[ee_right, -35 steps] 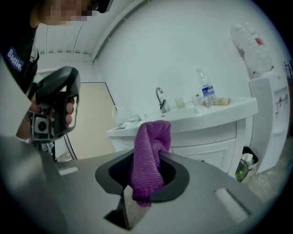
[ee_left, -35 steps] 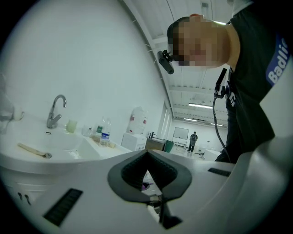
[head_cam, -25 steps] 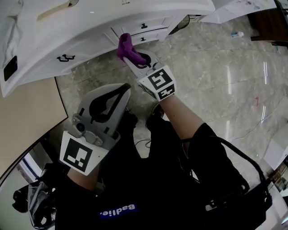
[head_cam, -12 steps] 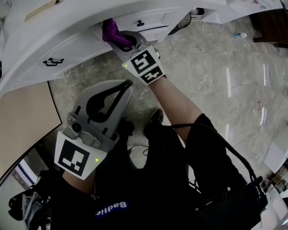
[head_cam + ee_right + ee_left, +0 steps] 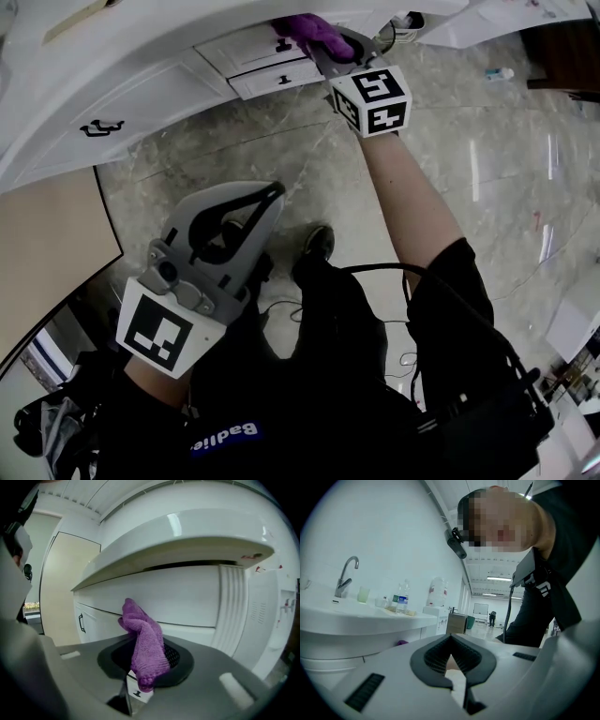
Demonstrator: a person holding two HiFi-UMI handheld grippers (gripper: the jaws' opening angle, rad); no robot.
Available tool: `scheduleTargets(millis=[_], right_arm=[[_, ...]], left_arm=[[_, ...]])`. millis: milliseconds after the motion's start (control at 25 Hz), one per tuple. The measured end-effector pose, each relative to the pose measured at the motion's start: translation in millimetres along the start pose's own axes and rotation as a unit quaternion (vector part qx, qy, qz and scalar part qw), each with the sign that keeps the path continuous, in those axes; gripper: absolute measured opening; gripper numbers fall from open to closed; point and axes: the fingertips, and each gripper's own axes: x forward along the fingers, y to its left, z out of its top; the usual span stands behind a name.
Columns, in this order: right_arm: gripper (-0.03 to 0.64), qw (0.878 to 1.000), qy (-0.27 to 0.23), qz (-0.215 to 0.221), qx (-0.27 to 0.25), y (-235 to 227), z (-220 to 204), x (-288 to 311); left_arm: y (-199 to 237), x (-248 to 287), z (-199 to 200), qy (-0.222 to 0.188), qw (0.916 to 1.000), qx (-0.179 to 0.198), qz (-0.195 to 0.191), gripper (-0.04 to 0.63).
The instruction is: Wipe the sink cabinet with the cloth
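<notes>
Purple cloth (image 5: 312,31) is bunched and pinched in the right gripper (image 5: 328,45), whose jaws are clamped on its lower end. In the right gripper view the cloth (image 5: 143,644) stands up out of the right gripper (image 5: 145,663), long axis running roughly along the jaws, free end pointing up and forward at the white cabinet front (image 5: 178,597). So the work surface is dead ahead of the gripper, under the overhanging sink counter edge (image 5: 178,531). From the head view the wad looks pressed on the upper drawer front (image 5: 239,52) of the sink cabinet, just right of its black drawer handle (image 5: 281,44). Actual contact can't be confirmed from the gripper view. The lower drawer (image 5: 272,80) sits just below, and the door handle (image 5: 101,127) is well off to the left. Right arm is fully extended and is the working one. The left gripper (image 5: 267,194) is idle down near the torso, well apart from the cabinet, with jaw tips pressed together and nothing between them in the left gripper view (image 5: 450,651). Versus half a second ago: the cloth has swept right along the cabinet face, from near the left end of the drawers to past the handle, and the right gripper's marker cube (image 5: 372,98) went with it. The left gripper has barely moved. Looks like mid-stroke; the next pass probably means keeping the wad flat on the panel and coming back left or dropping to the lower drawer.
</notes>
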Motion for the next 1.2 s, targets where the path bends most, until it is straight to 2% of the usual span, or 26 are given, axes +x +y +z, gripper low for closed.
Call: scheduleTargets(millis=[120, 320, 400, 440, 520, 640, 840, 1040, 1120, 1200], right_arm=[[0.075, 0.999, 0.004, -0.035, 0.008, -40, -6, -17], [0.075, 0.991, 0.005, -0.119, 0.067, -100, -22, -48], [0.074, 0.986, -0.001, -0.143, 0.09, -104, -25, -55], [0.074, 0.985, -0.006, -0.142, 0.095, -95, -25, -54], [0.074, 0.99, -0.017, -0.11, 0.091, -58, -21, -43], [0.074, 0.997, -0.028, -0.033, 0.066, 22, -15, -14], [0.074, 0.998, -0.021, 0.055, 0.032, 119, -18, 34], [0.074, 0.995, 0.003, 0.103, 0.012, 161, -28, 65], [0.074, 0.994, 0.013, 0.104, 0.021, 157, -32, 74], [0.074, 0.995, 0.021, 0.084, 0.039, 135, -37, 75]], left_arm=[[-7, 4, -6, 0.008, 0.9999, -0.002, -0.009, -0.005], [-11, 10, -8, 0.007, 0.9998, -0.011, -0.012, -0.005], [-12, 10, -8, 0.005, 0.9998, -0.012, -0.013, -0.005], [-11, 9, -8, 0.005, 0.9998, -0.012, -0.013, -0.005], [-11, 7, -8, 0.006, 0.9998, -0.013, -0.011, -0.005], [-10, 3, -6, 0.009, 0.9999, -0.013, -0.005, -0.005], [-5, -6, -1, 0.013, 0.9999, -0.005, -0.001, -0.005], [-3, -18, -3, 0.017, 0.9998, -0.006, 0.005, -0.005], [-2, -22, -5, 0.019, 0.9998, -0.008, 0.008, -0.005], [-2, -24, -6, 0.021, 0.9997, -0.011, 0.008, -0.005]])
